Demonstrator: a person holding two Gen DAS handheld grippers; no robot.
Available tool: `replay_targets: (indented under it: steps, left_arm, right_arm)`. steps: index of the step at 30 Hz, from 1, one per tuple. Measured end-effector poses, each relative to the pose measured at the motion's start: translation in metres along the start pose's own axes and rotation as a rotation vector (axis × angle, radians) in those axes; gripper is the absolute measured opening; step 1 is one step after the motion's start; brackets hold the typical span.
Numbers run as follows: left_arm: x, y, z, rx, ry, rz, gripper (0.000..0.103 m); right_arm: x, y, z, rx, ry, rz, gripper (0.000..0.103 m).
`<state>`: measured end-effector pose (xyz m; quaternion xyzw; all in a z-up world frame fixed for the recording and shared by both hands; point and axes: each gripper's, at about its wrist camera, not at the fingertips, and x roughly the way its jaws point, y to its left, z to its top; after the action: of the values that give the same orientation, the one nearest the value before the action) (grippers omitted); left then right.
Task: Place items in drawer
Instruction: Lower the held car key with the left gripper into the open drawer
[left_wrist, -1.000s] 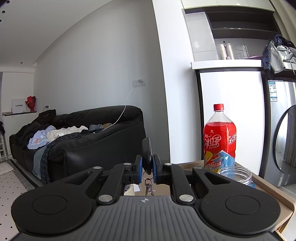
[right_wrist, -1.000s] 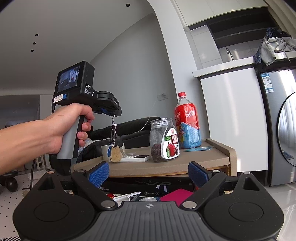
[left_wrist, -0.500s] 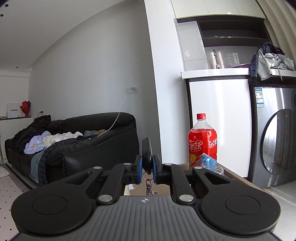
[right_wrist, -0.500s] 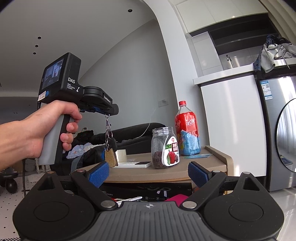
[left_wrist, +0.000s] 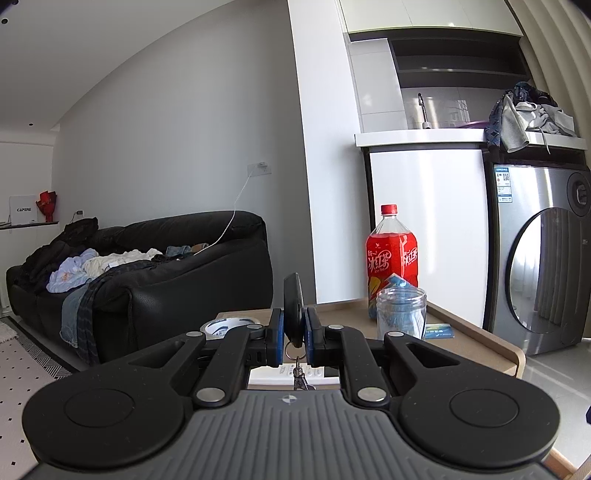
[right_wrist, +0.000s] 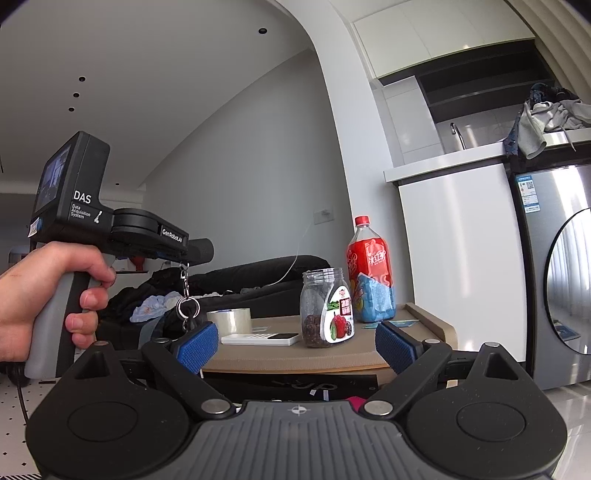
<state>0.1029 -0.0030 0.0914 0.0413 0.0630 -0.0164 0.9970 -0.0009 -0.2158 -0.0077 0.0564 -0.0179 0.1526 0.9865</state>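
Observation:
My left gripper (left_wrist: 293, 332) is shut on a black key fob (left_wrist: 293, 295) that stands upright between the blue pads, its keyring (left_wrist: 297, 373) dangling below. In the right wrist view a hand (right_wrist: 48, 295) holds that left gripper (right_wrist: 192, 254) at the left, level with the table top, and the keyring (right_wrist: 187, 306) hangs from it. My right gripper (right_wrist: 295, 347) is open and holds nothing, facing the wooden side table (right_wrist: 295, 360). Below the table top a dark drawer front (right_wrist: 314, 384) and something pink (right_wrist: 355, 400) show, mostly hidden by the gripper body.
On the table stand a red drink bottle (right_wrist: 369, 273), a clear jar of dried fruit (right_wrist: 327, 310), a tape roll (right_wrist: 229, 321), a flat white device (right_wrist: 260, 339) and a blue card (right_wrist: 402, 324). A black sofa (left_wrist: 147, 280) is left, a washing machine (right_wrist: 557, 280) right.
My left gripper has drawn back from the table with the key fob still held, so the bottle and jar look farther away. My right gripper stays open and has edged closer to the table.

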Motion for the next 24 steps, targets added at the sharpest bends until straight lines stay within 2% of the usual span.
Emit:
replay_targets:
  steps: [12, 24]
  left_arm:
    - [-0.008, 0.030, -0.036, -0.015, 0.058, 0.050, 0.013]
    - [-0.009, 0.024, -0.067, -0.041, 0.093, 0.001, 0.013]
  right_arm:
    - [-0.002, 0.003, -0.001, -0.005, 0.002, 0.006, 0.095]
    - [-0.009, 0.010, 0.000, -0.031, 0.010, -0.003, 0.095]
